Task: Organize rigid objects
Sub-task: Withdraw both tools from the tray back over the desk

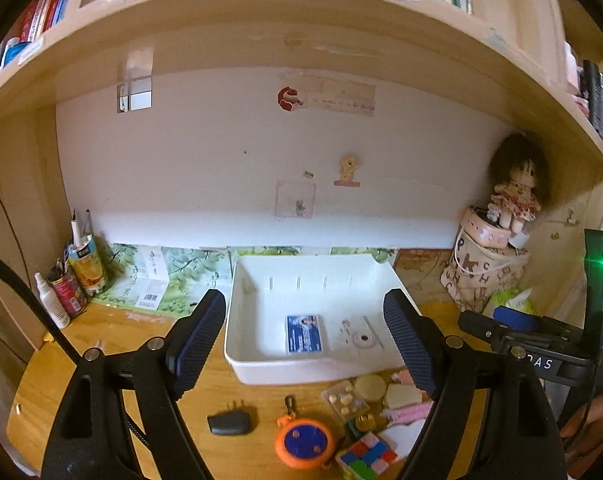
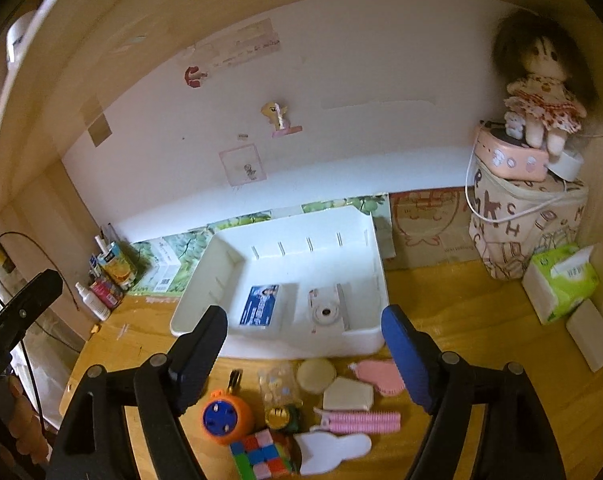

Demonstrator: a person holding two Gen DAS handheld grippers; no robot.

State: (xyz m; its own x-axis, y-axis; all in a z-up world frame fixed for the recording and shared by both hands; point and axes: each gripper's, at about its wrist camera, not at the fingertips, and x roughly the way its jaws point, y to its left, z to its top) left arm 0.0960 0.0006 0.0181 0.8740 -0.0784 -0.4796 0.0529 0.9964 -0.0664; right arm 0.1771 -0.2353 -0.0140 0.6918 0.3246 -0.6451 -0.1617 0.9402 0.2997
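Both hand-held grippers hang released above a wooden table [image 1: 113, 344], nothing between the blue pads of either, with a white tray [image 1: 313, 368] ahead at 12 o'clock in both wrist views. The tray already carries 2 things: a blue card box [image 1: 305, 333] lying flat near its front wall and a small white round-holed piece [image 1: 361, 338] just beside it at 3 o'clock.

The objects not yet sorted sit on the table between the tray's front wall and the cameras. In the right wrist view the right hand-held gripper [image 2: 305, 350] frames most of them: an orange and blue round gadget [image 2: 226, 420] at 7 o'clock from the gap's centre, a colour cube [image 2: 261, 456] at 6 o'clock, a beige disc [image 2: 315, 375] almost dead centre, and a pink hair roller [image 2: 361, 422] at 5 o'clock, its long axis running 9 to 3 across the line of reach. A white rabbit-shaped piece [image 2: 333, 452] lies near the cube.

The left hand-held gripper [image 1: 305, 344] sees the same cluster pushed toward 4 and 5 o'clock; only a black plug adapter [image 1: 229, 423] lies on its own side, at 7 o'clock, well apart from the rest. By this layout the right hand looks nearer the cluster, the left nearer the adapter
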